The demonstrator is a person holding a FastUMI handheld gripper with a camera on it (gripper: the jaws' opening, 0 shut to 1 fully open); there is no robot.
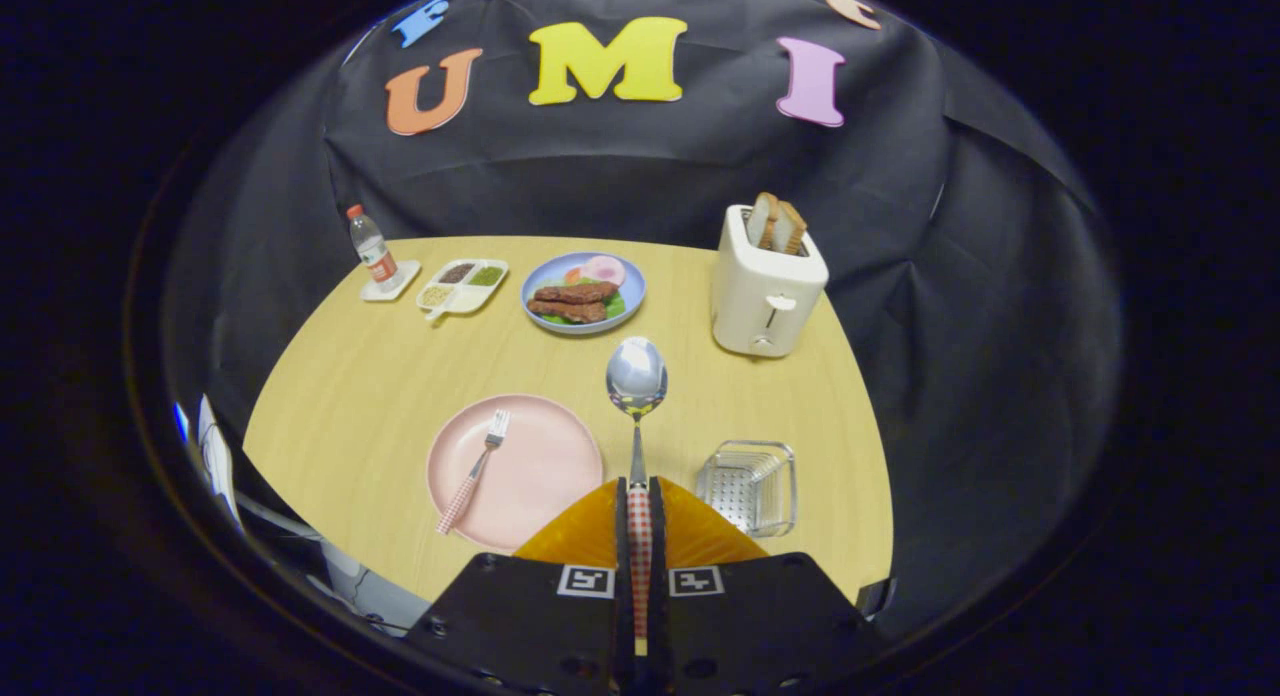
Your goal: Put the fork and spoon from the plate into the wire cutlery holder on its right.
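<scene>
**Spoon in grip, wire holder off at 4 o'clock**

The gripper has its jaws closed on the spoon, both fingers pressing the red-checked handle. The spoon's long axis runs straight ahead along the fingers, toward 12 o'clock, bowl at the far end and seemingly held above the table rather than resting on it.

Key relation: the wire cutlery holder sits just right of the fingers, approx 4 o'clock from the spoon bowl and nearer than the bowl itself. Judged from this, the next move needs a shift right plus a pull back and prob. a tip-down, since the bowl now points well beyond the holder's opening. The holder looks shallow, so the long spoon may well lie across it or overhang.

The fork lies on the pink plate, just left of the fingers at approx 9–10 o'clock, tines toward 1 o'clock, checked handle toward 7. It is not yet moved; step 2 of the task.

Beyond, near 12 o'clock: a blue plate of food; a white toaster w/ bread at 1 o'clock; a divided condiment tray and a water bottle at 11.

Writing: the bottle's label is too small to read. Two square black-and-white markers sit on the gripper body; no legible text.
</scene>
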